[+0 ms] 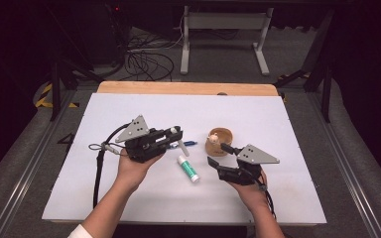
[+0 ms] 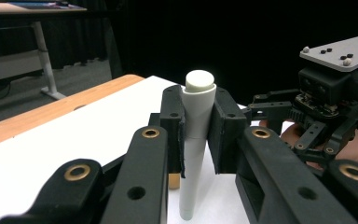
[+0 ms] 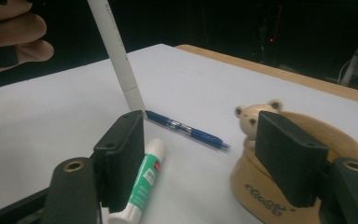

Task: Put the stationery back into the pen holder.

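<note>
My left gripper (image 1: 177,137) (image 2: 199,122) is shut on a white pen (image 1: 182,147) (image 2: 196,140) near its capped end and holds it steeply tilted above the white table. The pen's lower part (image 3: 117,60) hangs in front of my right gripper. My right gripper (image 1: 219,154) (image 3: 200,154) is open and low over the table, beside a wooden cup with a small bear figure (image 1: 220,142) (image 3: 261,184). A green-and-white glue stick (image 1: 188,168) (image 3: 142,184) lies by the right gripper's left jaw. A blue pen (image 1: 189,144) (image 3: 186,127) lies flat beyond it.
The white board (image 1: 129,193) covers a wooden table (image 1: 178,88) whose far edge shows. Cables and a white desk frame (image 1: 223,22) stand on the floor behind. A black cable (image 1: 99,168) trails from the left gripper along the board.
</note>
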A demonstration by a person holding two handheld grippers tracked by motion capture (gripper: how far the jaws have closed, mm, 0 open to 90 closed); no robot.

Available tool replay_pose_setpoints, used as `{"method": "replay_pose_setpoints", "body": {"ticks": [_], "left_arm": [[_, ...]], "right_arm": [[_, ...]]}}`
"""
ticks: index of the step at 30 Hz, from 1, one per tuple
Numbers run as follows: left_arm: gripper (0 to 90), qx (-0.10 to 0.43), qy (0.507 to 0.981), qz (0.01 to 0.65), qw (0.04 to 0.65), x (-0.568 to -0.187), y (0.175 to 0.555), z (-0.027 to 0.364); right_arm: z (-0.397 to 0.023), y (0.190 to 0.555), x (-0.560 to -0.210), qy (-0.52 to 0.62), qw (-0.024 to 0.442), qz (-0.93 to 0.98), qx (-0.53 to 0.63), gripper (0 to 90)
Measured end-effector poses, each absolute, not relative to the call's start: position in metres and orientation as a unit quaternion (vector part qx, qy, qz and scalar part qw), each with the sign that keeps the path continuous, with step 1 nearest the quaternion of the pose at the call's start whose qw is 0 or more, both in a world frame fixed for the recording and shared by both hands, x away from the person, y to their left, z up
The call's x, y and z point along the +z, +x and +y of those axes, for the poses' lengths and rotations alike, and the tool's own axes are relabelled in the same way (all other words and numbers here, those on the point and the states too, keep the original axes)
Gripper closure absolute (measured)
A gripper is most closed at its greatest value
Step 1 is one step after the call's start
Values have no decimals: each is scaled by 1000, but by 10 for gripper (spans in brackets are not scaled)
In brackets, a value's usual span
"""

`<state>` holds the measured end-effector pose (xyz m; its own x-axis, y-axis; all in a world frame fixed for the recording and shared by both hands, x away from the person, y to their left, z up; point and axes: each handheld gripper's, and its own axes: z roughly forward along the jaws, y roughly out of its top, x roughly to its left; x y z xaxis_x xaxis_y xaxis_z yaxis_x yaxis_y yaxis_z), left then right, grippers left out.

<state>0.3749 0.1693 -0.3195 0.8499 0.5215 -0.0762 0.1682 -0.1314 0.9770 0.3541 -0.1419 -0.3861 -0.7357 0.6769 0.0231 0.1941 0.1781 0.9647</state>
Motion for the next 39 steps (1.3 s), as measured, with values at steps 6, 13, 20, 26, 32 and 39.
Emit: {"method": "replay_pose_setpoints", "body": {"ticks": [6,13,20,26,32,39], "left_arm": [[779,146,740,229,615,-317,382,156],[779,151,737,232,616,-313,393,146],[779,159,734,232,618,-305,404,135],[778,174,726,239,622,-304,413,126],[778,170,716,253,629,-307,423,120],[778,172,709,259,632,-312,431,111]], "right_arm": [[-155,358,-386,306,213,728,576,257],[-163,360,-385,310,219,727,572,226],[-167,361,-386,317,218,725,572,211],[-166,362,-386,318,217,727,569,211],[-166,362,-386,317,218,728,568,207],[-166,361,-385,319,219,728,567,207]]}}
